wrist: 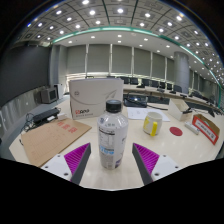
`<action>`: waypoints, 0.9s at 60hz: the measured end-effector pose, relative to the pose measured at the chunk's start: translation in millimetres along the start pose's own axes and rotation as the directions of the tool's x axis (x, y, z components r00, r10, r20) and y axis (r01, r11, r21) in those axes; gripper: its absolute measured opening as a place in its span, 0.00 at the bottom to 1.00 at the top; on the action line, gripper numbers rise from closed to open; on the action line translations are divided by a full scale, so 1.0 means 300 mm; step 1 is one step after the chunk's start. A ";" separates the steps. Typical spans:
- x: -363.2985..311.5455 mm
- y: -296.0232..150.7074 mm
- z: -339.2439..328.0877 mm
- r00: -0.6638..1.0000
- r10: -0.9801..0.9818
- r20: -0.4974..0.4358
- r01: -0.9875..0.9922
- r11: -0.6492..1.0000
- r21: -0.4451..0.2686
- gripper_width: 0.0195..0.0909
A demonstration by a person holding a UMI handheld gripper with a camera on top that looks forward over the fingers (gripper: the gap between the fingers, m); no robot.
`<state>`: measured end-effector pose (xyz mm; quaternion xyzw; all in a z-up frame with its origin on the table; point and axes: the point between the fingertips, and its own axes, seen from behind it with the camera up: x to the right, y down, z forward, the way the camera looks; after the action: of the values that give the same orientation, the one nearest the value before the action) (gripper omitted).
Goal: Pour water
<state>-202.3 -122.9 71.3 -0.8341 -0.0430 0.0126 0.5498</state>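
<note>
Between the gripper (110, 160) fingers stood a clear water bottle (110, 134) w/ black cap, jaws wide, gaps both sides. Right of bottle, farther: yellowish cup (152, 123). Behind bottle: white box (96, 100), red logo unreadable.

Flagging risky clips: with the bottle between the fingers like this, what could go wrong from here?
1. The bottle stands between the hand-held gripper fingers, apparently with gaps either side; an off-centre close could tip it.
2. Its cap looks on, so no water would pour.
3. The cup sits beyond; swinging over could knock it.
</note>
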 end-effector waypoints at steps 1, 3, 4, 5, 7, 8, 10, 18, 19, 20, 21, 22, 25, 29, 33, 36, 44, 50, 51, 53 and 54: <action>-0.001 -0.003 0.019 1.000 0.003 -0.001 -0.003 1.000 0.007 0.93; 0.000 -0.012 0.058 1.000 0.011 -0.007 -0.011 1.000 0.017 0.93; 0.001 -0.015 0.075 1.000 0.015 -0.010 -0.015 1.000 0.023 0.92; 0.001 -0.018 0.090 1.000 0.019 -0.009 -0.019 0.999 0.028 0.91; 0.000 -0.021 0.118 1.000 0.026 -0.008 -0.026 0.999 0.037 0.85; 0.003 -0.023 0.132 1.000 0.028 -0.012 -0.028 0.999 0.043 0.81; 0.009 -0.025 0.156 0.999 0.030 -0.019 -0.029 0.998 0.052 0.73; 0.010 -0.035 0.192 1.000 0.013 -0.028 -0.011 0.997 0.076 0.51; 0.007 -0.037 0.197 1.000 0.008 -0.026 -0.006 0.997 0.078 0.50; 0.004 -0.039 0.198 1.000 0.001 -0.024 0.001 0.997 0.081 0.47; 0.003 -0.039 0.198 1.000 -0.006 -0.023 0.008 0.997 0.083 0.45; 0.004 -0.040 0.199 1.000 -0.012 -0.025 0.014 0.996 0.084 0.42; 0.020 -0.040 0.196 0.998 -0.022 -0.053 0.026 0.997 0.079 0.36; 0.012 -0.040 0.198 0.998 -0.031 -0.053 0.034 0.998 0.056 0.29; -0.016 -0.064 0.199 0.999 -0.024 -0.025 0.025 0.999 0.044 0.28; -0.015 -0.103 0.198 1.000 -0.017 -0.017 0.018 0.998 0.052 0.28; -0.038 -0.284 0.208 0.992 0.114 0.060 -0.119 0.988 0.101 0.28; -0.045 -0.445 0.245 0.926 0.339 0.167 -0.359 0.927 0.107 0.28; -0.021 -0.462 0.255 0.904 0.384 0.189 -0.407 0.907 0.105 0.28; -0.010 -0.511 0.269 0.849 0.472 0.238 -0.503 0.860 0.088 0.28; -0.006 -0.534 0.276 0.816 0.513 0.265 -0.548 0.833 0.076 0.28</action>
<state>-219.0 15.6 185.5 -0.7620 0.1285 0.2668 0.5759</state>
